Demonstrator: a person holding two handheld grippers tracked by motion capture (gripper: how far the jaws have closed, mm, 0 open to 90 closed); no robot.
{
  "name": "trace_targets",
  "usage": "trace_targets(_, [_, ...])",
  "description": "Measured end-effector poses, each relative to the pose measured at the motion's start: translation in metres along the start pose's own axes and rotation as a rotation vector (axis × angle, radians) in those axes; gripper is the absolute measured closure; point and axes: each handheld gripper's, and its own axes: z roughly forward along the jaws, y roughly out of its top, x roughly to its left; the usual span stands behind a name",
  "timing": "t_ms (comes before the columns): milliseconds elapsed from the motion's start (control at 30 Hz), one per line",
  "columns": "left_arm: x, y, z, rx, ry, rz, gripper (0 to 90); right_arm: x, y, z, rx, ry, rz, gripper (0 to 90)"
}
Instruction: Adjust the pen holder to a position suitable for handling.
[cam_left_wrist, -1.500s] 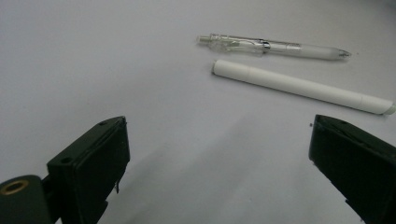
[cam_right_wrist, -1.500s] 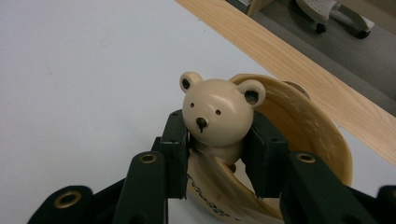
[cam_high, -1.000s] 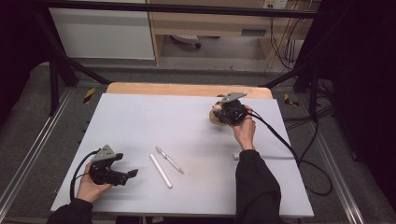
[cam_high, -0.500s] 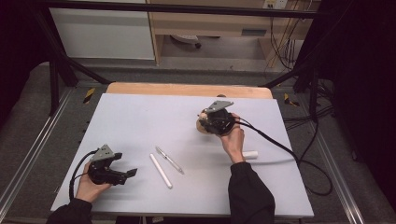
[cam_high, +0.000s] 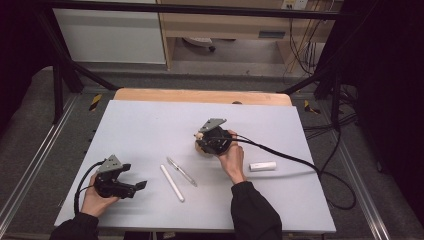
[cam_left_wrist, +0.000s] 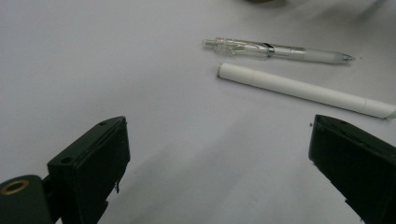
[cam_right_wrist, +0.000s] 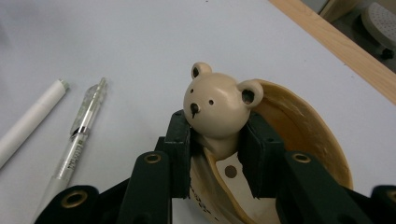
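High view | right hand-held gripper (cam_high: 200, 141) mid-table, clamping bear holder (cam_right_wrist: 219, 109) | left hand-held gripper (cam_high: 135, 186) wide open, empty

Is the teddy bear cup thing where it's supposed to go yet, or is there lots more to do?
Partly done. The right gripper has picked up the bear holder, jaws clamped below its head, and carries it toward the two pens. The clear pen and white pen lie loose on the table, untouched. The left gripper waits open beside them. Probably left: set the holder down and drop the pens in.
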Motion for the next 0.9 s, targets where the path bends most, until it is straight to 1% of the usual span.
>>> trace_targets(67, [-0.001, 0.0, 0.0, 0.004, 0.0, 0.007, 5.2, 0.006, 0.001, 0.004, 0.003, 0.016, -0.004, 66.3])
trace_targets(167, [-0.001, 0.0, 0.0, 0.0, -0.001, 0.005, 5.2, 0.007, 0.001, 0.007, -0.001, 0.025, 0.007, 66.3])
trace_targets(200, [-0.001, 0.0, 0.0, 0.002, -0.001, 0.005, 5.2, 0.008, 0.0, 0.01, 0.009, 0.029, 0.008, 66.2])
trace_targets(233, [-0.001, 0.0, 0.0, 0.005, 0.0, 0.005, 5.2, 0.008, -0.001, 0.011, 0.002, 0.03, 0.003, 66.2])
trace_targets(333, [-0.001, 0.0, 0.0, 0.005, 0.002, 0.008, 5.2, 0.01, -0.002, 0.012, -0.007, 0.025, 0.006, 66.2])
trace_targets(400, [-0.001, 0.0, 0.0, 0.001, 0.002, 0.008, 5.2, 0.01, -0.002, 0.014, -0.017, 0.024, 0.028, 65.7])
trace_targets(467, [-0.001, 0.0, 0.0, 0.001, 0.0, 0.007, 5.2, 0.011, -0.003, 0.014, -0.018, 0.022, 0.026, 65.5])
trace_targets(500, [-0.001, 0.0, 0.0, 0.004, 0.001, 0.006, 5.2, 0.01, -0.002, 0.014, -0.014, 0.027, 0.03, 63.2])
trace_targets(533, [0.0, 0.0, 0.0, 0.005, 0.002, 0.005, 5.2, 0.009, -0.002, 0.014, -0.013, 0.026, 0.042, 57.8])
trace_targets(567, [0.0, 0.0, 0.0, 0.004, 0.001, 0.004, 5.2, 0.009, -0.002, 0.014, -0.013, 0.026, 0.042, 57.8])
trace_targets(600, [0.0, 0.0, 0.0, 0.002, 0.002, 0.005, 5.2, 0.008, -0.001, 0.012, -0.025, 0.034, 0.059, 50.4])
trace_targets(633, [0.0, 0.0, 0.0, 0.001, 0.002, 0.004, 5.2, 0.008, -0.001, 0.01, -0.034, 0.041, 0.067, 45.4])
trace_targets(667, [0.0, 0.0, -0.001, 0.0, 0.002, 0.005, 5.2, 0.008, -0.001, 0.01, -0.034, 0.041, 0.067, 45.4])
trace_targets(700, [0.0, 0.0, -0.001, 0.0, 0.002, 0.005, 5.2, 0.008, 0.0, 0.005, -0.039, 0.051, 0.076, 41.1])
trace_targets(733, [0.0, 0.0, 0.0, 0.001, 0.001, 0.004, 5.2, 0.008, 0.0, 0.005, -0.039, 0.051, 0.076, 41.1])
trace_targets(800, [0.0, 0.0, 0.0, 0.002, 0.0, 0.004, 5.2, 0.009, 0.0, -0.002, -0.055, 0.057, 0.087, 30.2])
trace_targets(833, [0.0, 0.0, 0.0, 0.004, 0.0, 0.003, 5.2, 0.008, 0.001, -0.007, -0.057, 0.075, 0.098, 22.0])
trace_targets(867, [0.0, 0.0, 0.0, 0.004, 0.0, 0.003, 5.3, 0.008, 0.001, -0.01, -0.057, 0.086, 0.103, 18.2])
trace_targets(900, [0.0, 0.0, 0.0, 0.005, 0.001, 0.004, 5.3, 0.008, 0.001, -0.01, -0.057, 0.086, 0.103, 18.2])
